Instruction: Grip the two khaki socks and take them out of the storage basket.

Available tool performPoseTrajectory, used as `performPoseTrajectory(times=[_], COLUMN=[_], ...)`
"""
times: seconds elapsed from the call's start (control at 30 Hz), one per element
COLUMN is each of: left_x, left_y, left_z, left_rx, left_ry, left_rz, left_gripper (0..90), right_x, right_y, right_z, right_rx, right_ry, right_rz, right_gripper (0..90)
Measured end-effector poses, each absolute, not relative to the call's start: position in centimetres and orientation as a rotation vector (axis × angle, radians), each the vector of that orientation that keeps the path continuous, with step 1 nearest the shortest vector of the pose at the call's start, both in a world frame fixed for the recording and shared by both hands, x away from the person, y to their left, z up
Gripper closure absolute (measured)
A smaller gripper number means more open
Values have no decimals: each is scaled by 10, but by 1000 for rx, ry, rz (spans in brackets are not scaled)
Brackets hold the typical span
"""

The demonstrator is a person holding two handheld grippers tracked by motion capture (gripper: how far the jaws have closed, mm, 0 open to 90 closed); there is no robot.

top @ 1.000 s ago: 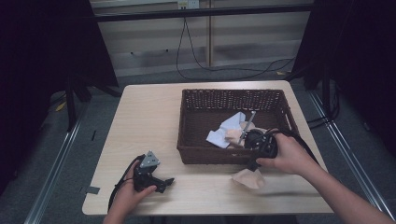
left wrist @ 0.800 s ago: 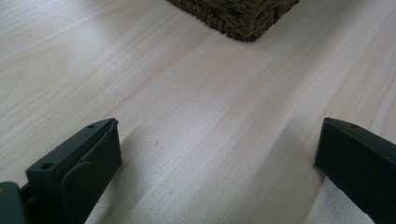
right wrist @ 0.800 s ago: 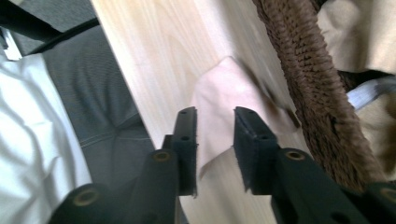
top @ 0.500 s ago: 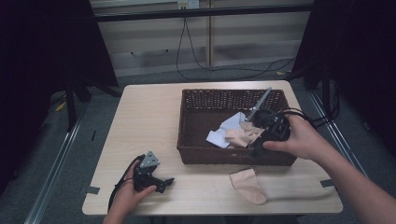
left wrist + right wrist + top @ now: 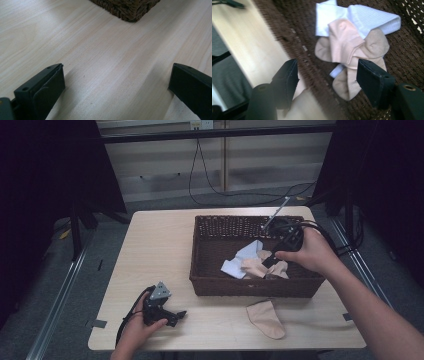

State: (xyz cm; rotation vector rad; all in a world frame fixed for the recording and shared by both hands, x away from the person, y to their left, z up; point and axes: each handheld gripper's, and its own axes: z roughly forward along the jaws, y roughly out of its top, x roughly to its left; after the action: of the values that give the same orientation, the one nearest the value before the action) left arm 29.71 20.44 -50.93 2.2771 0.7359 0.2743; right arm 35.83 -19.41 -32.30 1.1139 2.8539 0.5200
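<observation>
Two hand-held grippers are open: the right hand-held gripper (image 5: 270, 261) hangs empty over socks (image 5: 352, 47) piled in the basket (image 5: 210, 285); the left hand-held gripper (image 5: 176, 315) rests near the table's (image 5: 150, 245) front-left corner. One beige sock (image 5: 266, 318) lies at the front edge, probably light and limp; pinch a bunched fold.

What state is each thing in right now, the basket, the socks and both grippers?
Basket: upright on table, holding socks.
Socks in basket: crumpled pile, white and beige.
Beige sock: flat on table, outside basket.
Left gripper: open, empty, on table.
Right gripper: open, empty, above basket.
</observation>
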Motion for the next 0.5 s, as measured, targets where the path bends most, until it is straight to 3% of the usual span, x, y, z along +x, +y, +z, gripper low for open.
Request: performPoseTrajectory(times=[0.2, 0.5], left_x=[297, 297], left_y=[204, 205], left_z=[-509, -509], left_rx=[2280, 2280], left_ry=[736, 736], left_rz=[273, 273], left_gripper=[0, 0], right_x=[373, 384], right_y=[-197, -203], right_z=[-351, -380], right_rx=[1200, 1261], right_ry=[2837, 2822], right_rz=[481, 473], right_gripper=[261, 243])
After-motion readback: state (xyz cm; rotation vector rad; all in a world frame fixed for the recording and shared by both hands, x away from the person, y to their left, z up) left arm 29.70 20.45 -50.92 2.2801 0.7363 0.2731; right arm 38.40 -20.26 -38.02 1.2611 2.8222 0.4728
